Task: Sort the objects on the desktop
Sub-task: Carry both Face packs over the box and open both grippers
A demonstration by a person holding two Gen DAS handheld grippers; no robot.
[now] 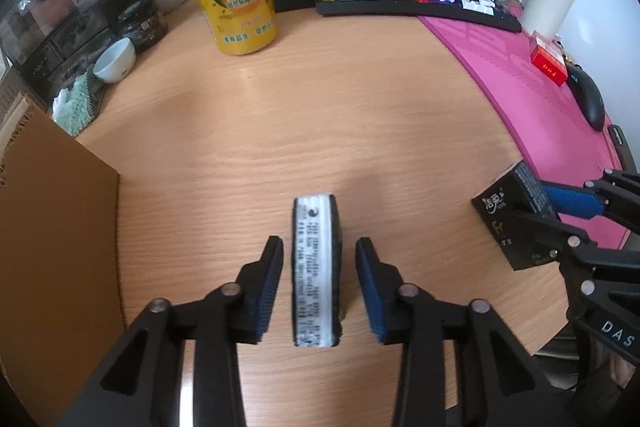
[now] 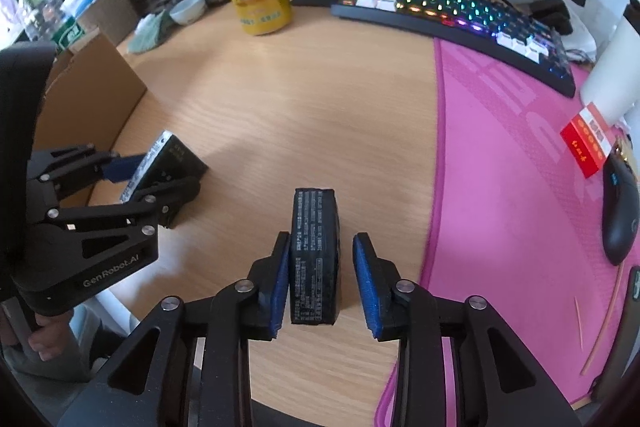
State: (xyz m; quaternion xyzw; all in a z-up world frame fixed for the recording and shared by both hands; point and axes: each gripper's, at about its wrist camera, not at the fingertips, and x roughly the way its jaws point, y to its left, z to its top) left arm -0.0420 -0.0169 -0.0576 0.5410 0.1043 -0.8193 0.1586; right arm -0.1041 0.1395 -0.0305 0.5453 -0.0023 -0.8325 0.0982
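Two small boxes stood on edge on the wooden desk point(image 1: 280, 131): the white-edged box point(image 1: 316, 271) between the left gripper's point(image 1: 318, 291) parted fingers, the black box point(image 2: 314, 257) between the right gripper's point(image 2: 322, 285), both released.

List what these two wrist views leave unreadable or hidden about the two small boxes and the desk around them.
- Left wrist view: print on the white-edged box is blurred; the left gripper straddles it, contact unclear.
- Right wrist view: text on the black box is too small; the right gripper is beside it, grip unclear.
- White tumbler: cut off by the fisheye edge in the right wrist view.
- Red pack: lettering too small.
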